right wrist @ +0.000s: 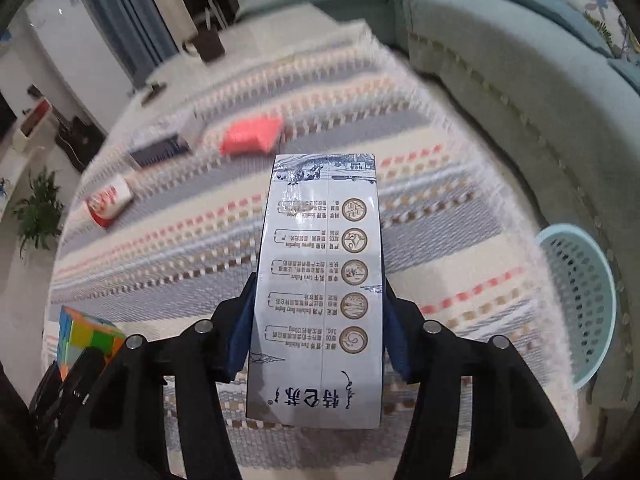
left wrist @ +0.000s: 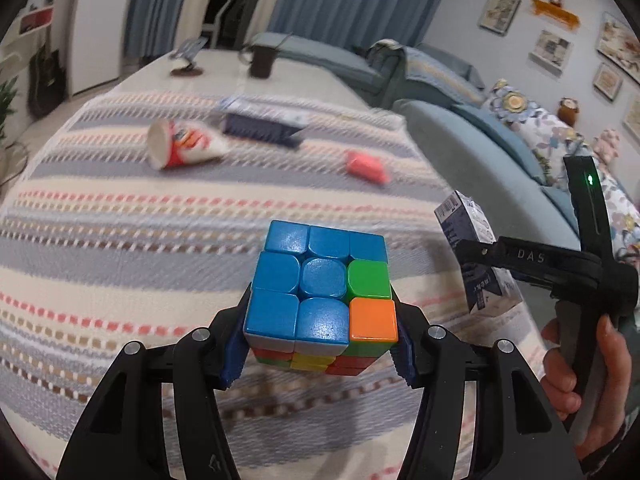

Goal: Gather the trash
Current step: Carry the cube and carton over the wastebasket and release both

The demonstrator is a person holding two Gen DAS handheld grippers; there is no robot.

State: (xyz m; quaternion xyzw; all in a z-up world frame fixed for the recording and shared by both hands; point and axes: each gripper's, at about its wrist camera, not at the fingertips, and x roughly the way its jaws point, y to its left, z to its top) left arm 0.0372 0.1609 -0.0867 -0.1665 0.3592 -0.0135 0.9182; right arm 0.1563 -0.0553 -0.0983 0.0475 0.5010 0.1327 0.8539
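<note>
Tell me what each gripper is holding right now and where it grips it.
The left gripper clamps the puzzle cube by two opposite side faces. The right gripper clamps the milk carton across its narrow sides, toward the near end.

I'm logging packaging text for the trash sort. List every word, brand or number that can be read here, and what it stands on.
"DAS": on the arm of the right hand-held gripper.
"特仑苏": brand, upside down on the milk carton.
Small print and barcode on the milk carton: too small to read.
Paper cup, dark box: print blurred, unreadable.
Rubik's cube: no text.
</note>
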